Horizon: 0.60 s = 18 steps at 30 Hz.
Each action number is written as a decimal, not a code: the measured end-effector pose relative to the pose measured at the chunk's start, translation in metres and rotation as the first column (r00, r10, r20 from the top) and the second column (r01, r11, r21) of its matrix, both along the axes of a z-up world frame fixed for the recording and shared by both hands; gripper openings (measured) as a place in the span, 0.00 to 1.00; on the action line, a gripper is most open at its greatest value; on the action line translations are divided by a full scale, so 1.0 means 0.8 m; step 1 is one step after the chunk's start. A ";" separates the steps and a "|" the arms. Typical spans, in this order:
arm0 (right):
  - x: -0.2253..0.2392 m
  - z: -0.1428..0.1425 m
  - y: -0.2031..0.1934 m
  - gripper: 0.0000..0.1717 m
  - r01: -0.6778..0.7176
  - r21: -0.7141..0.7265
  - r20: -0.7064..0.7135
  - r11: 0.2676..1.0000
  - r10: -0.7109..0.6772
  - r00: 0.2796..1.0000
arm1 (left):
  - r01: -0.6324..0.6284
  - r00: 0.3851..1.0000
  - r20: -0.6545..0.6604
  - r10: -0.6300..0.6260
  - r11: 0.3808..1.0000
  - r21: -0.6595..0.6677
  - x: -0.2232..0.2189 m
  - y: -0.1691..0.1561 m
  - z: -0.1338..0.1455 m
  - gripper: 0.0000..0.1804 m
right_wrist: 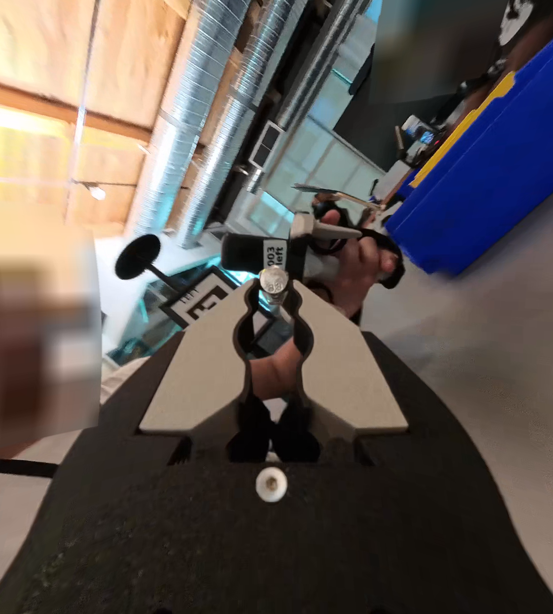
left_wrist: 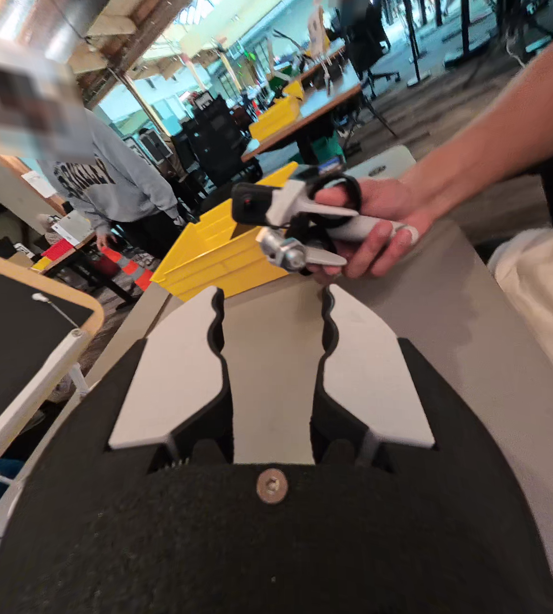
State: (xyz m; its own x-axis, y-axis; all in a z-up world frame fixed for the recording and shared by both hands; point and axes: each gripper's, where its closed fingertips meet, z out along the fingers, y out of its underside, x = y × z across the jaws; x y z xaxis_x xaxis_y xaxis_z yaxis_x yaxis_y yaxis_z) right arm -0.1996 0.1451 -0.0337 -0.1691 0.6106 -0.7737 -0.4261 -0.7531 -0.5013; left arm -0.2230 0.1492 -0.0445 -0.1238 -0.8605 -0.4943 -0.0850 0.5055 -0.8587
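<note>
Nearest to us, our left tongs (left_wrist: 272,319) stand wide apart over the bare grey surface (left_wrist: 401,382), with nothing between the pads. Just beyond them, our right tongs (right_wrist: 272,292) are clamped on a silver bolt (right_wrist: 272,282), its shank pinched at the very tips and its stamped head facing the right wrist camera; seen from the left, a nut (left_wrist: 290,255) sits threaded on it. Judging from this, the nut is on the bolt, and the freed left tongs hang a short way back from it. Past the tongs, a yellow bin (left_wrist: 215,262) rests on the surface, and a blue bin (right_wrist: 487,186) stands alongside. Farther off lie worktables, silver ducts (right_wrist: 202,116) overhead, and a person in a grey hoodie (left_wrist: 119,186).
</note>
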 end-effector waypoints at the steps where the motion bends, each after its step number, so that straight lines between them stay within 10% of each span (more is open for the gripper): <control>1: 0.000 0.000 0.001 0.09 -0.016 -0.019 -0.021 1.000 0.016 1.000 | 0.012 1.000 -0.024 -0.012 1.000 0.015 0.001 -0.005 -0.005 0.31; 7: -0.011 -0.007 0.002 0.09 0.003 -0.024 -0.001 1.000 -0.003 1.000 | 0.045 0.999 -0.013 -0.044 0.998 0.050 0.010 -0.027 -0.001 0.28; 12: -0.012 0.001 -0.001 0.10 0.012 -0.014 -0.051 1.000 -0.012 0.999 | -0.076 0.995 -0.049 0.083 0.989 0.127 0.007 -0.006 -0.006 0.02; 18: -0.006 0.006 0.002 0.10 0.054 0.003 -0.065 0.999 -0.054 0.996 | -0.029 0.996 0.083 0.027 0.999 0.029 -0.008 -0.017 0.037 0.02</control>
